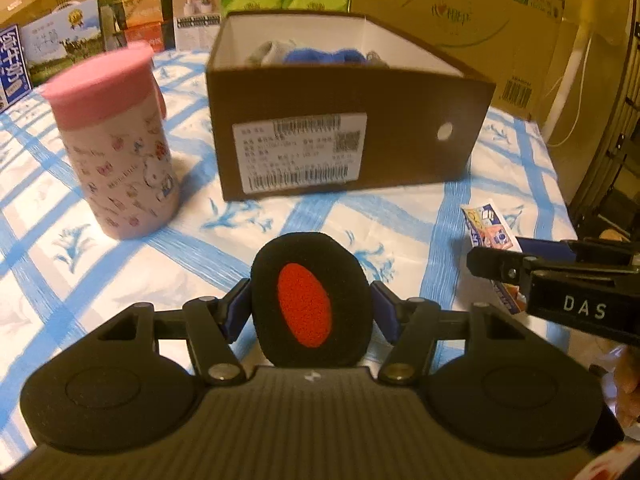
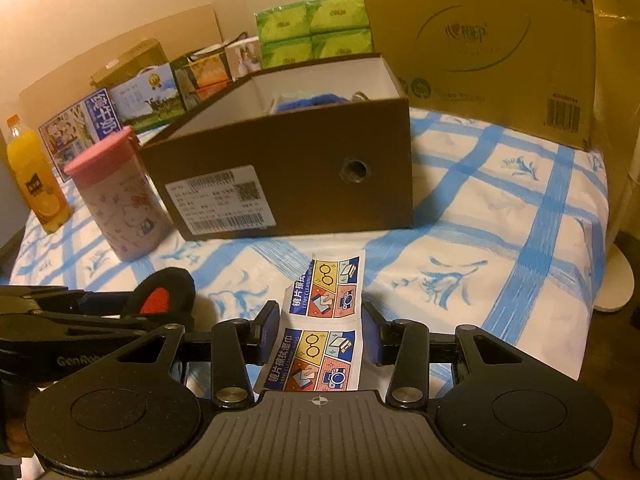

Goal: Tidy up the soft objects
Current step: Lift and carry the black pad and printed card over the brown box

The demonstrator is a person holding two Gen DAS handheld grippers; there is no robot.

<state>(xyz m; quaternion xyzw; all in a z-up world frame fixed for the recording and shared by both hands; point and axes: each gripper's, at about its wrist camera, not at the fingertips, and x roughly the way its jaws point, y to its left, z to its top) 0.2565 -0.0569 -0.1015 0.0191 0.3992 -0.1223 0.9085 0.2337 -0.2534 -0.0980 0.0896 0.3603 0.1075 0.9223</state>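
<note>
Shoebox (image 1: 348, 140) open on checked tablecloth (image 1: 360, 224), blue fabric (image 1: 324, 56) and grey cloth (image 1: 272, 52) inside.

Left gripper (image 1: 310, 312) low over the cloth, clamped on black ear pad (image 1: 310, 300) with red oval centre, held upright. Right gripper (image 2: 320, 332) just beside it, closed on strip of lens-wipe sachets (image 2: 324, 320). Pink-lidded cup (image 1: 120, 144) left of the box.

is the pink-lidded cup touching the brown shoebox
Apart. The left wrist view shows tablecloth between the pink-lidded cup and the brown shoebox.
</note>
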